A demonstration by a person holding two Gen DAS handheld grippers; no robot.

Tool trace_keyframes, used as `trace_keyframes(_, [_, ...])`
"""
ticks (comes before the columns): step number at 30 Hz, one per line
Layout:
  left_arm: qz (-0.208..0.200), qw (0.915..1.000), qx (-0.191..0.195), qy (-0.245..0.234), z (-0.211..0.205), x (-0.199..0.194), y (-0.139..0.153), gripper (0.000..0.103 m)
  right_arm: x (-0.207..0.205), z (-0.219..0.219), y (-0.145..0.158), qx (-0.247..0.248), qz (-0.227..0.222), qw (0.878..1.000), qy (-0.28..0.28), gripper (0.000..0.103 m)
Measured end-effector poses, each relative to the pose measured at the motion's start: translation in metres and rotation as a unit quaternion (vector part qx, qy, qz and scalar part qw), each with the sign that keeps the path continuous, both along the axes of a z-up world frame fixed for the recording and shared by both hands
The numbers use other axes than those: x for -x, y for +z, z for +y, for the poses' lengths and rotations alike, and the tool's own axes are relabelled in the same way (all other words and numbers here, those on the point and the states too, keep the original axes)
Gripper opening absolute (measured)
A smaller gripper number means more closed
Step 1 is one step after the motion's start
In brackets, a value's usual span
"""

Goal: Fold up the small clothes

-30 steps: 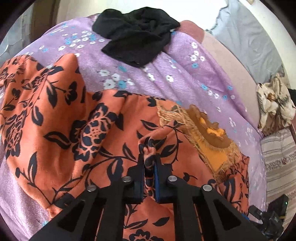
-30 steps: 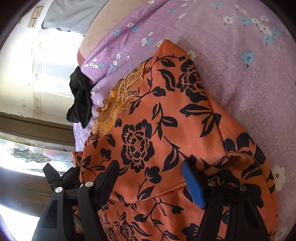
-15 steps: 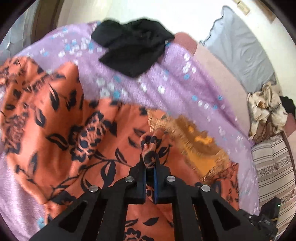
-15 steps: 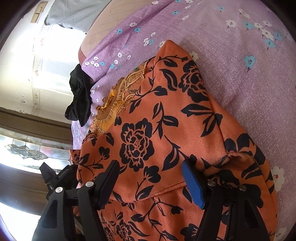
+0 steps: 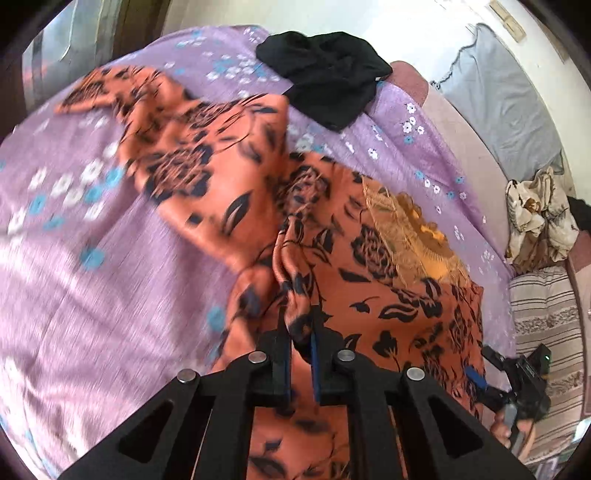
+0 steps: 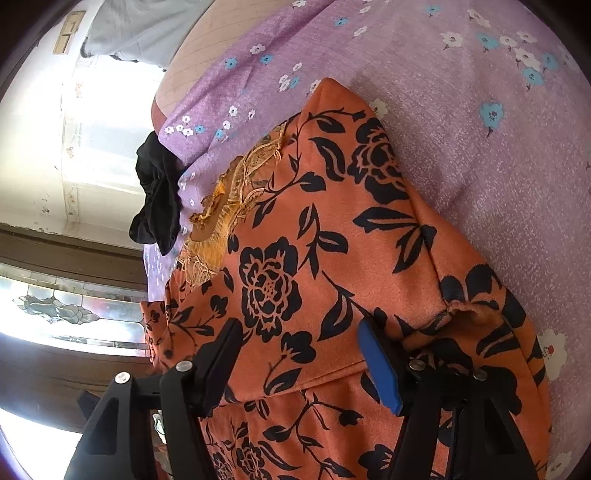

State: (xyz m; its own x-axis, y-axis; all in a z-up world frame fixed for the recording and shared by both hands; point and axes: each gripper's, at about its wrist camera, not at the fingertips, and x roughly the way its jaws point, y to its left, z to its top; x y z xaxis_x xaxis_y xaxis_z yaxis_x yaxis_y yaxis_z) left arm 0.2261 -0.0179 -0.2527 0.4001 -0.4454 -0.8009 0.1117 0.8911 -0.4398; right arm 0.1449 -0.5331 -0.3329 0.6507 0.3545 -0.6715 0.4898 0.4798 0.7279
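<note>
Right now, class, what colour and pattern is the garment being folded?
Orange garment with black flowers and leaves; the right wrist view shows it best.

From here I see a bed under a lilac sheet (image 6: 461, 155) dotted with small white and blue flowers. Along its far side runs a pinkish mattress edge (image 5: 461, 147), with a grey cloth (image 5: 506, 110) draped against the pale wall (image 5: 406, 29) behind it. A striped cushion (image 5: 543, 317) lies at the bed's right end. In the right wrist view I make out a dark wooden frame (image 6: 66, 254) around stained glass (image 6: 51, 308), with bright daylight washing out the wall above.
</note>
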Motion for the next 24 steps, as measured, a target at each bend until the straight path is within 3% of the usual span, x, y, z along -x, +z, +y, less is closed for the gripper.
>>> trace_keyframes(2, [-0.020, 0.9992, -0.013, 0.033, 0.021, 0.010, 0.007, 0.013, 0.000, 0.001, 0.001, 0.003, 0.002, 1.000, 0.001, 0.067])
trace_keyframes(5, [-0.067, 0.9913, -0.056, 0.098, 0.052, 0.015, 0.021, 0.013, -0.001, 0.003, 0.003, 0.010, 0.005, 1.000, -0.002, 0.067])
trace_keyframes(8, [-0.078, 0.9813, -0.051, 0.168, 0.089, 0.011, 0.022, 0.014, -0.002, 0.011, 0.018, 0.042, -0.007, 0.999, -0.004, 0.070])
trace_keyframes(10, [-0.068, 0.9756, -0.045, 0.204, 0.105, 0.005, 0.012, 0.018, -0.006, 0.024, 0.039, 0.072, -0.054, 0.996, 0.013, 0.069])
trace_keyframes(12, [-0.053, 0.9706, -0.036, 0.232, 0.118, -0.002, 0.004, 0.030, -0.009, 0.042, 0.059, 0.088, -0.117, 0.989, 0.038, 0.069])
trace_keyframes(15, [-0.040, 0.9615, -0.010, 0.272, 0.133, -0.019, -0.008, 0.045, -0.022, 0.073, 0.070, 0.096, -0.157, 0.979, 0.085, 0.069])
trace_keyframes(17, [-0.046, 0.9551, 0.003, 0.293, 0.140, -0.032, -0.013, 0.049, -0.033, 0.087, 0.063, 0.093, -0.146, 0.979, 0.107, 0.069])
trace_keyframes(19, [-0.040, 0.9528, 0.028, 0.300, 0.145, -0.042, -0.020, 0.052, -0.048, 0.101, 0.044, 0.089, -0.106, 0.982, 0.130, 0.069])
trace_keyframes(21, [-0.028, 0.9520, 0.062, 0.298, 0.148, -0.050, -0.026, 0.053, -0.061, 0.111, 0.017, 0.091, -0.031, 0.984, 0.153, 0.068])
trace_keyframes(24, [-0.013, 0.9480, 0.104, 0.300, 0.148, -0.064, -0.035, 0.059, -0.063, 0.114, 0.014, 0.101, -0.022, 0.982, 0.157, 0.064])
